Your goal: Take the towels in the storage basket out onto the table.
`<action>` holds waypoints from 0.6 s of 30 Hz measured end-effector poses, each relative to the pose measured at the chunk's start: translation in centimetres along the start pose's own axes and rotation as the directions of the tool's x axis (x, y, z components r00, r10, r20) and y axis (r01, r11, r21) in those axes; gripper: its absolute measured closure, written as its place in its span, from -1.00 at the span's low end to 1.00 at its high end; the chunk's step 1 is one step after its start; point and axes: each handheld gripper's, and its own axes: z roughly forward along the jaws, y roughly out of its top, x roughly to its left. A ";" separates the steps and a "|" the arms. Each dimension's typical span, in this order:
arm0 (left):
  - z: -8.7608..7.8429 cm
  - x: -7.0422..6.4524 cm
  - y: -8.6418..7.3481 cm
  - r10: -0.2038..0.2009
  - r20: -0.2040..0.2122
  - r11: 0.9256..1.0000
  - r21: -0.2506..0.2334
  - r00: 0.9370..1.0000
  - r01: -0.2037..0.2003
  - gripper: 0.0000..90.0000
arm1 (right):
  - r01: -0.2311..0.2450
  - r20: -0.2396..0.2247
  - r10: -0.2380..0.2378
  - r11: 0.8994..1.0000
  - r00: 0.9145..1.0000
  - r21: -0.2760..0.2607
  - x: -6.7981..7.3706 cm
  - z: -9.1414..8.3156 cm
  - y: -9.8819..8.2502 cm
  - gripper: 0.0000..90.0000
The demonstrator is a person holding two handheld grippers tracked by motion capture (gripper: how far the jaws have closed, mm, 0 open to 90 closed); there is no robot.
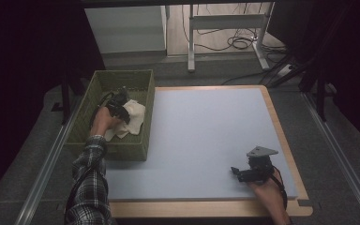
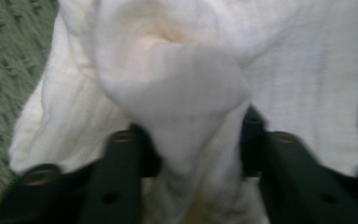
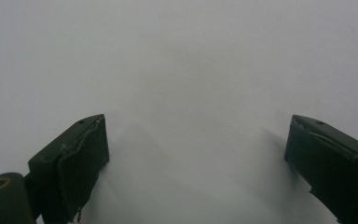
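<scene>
Left gripper view, close in: the left gripper [image 2: 198, 140] has its black jaws pinched onto a bunched fold of the white cloth [image 2: 177, 88], fabric puckered up between the pads. No earlier look at it, so just the grip as it stands. The cloth lies inside the green woven basket [image 1: 86, 126], spread over its floor, at the table's left edge.

The risk, as I judge it: only a ridge of fabric is caught, so on a lift the fold may slide out, or the trailing cloth may drag on the basket wall and tug the basket along.

Farther from the basket, over the grey table mat [image 1: 206, 136], the right gripper [image 1: 236, 171] rests with jaws spread wide and nothing between them, too far off to steady the basket.
</scene>
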 end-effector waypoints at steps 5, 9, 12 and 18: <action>-1.0 0.3 -0.3 -0.012 0.012 0.999 -0.051 1.000 0.013 0.80 | -0.001 0.000 0.001 1.000 1.000 0.000 0.0 0.0 0.0 -0.86; -2.8 0.8 -1.1 -0.030 0.037 0.992 -0.121 0.999 0.035 0.80 | -0.001 0.000 0.001 1.000 1.000 0.000 0.0 0.0 0.0 -0.86; -4.6 1.3 -1.9 -0.046 0.053 0.984 -0.172 0.997 0.055 0.80 | -0.001 0.000 0.001 1.000 1.000 0.001 0.0 0.0 0.0 -0.86; -7.9 1.6 -3.3 -0.051 0.066 0.967 -0.245 0.997 0.066 0.79 | -0.001 0.000 0.001 1.000 1.000 0.001 0.0 0.0 0.0 -0.86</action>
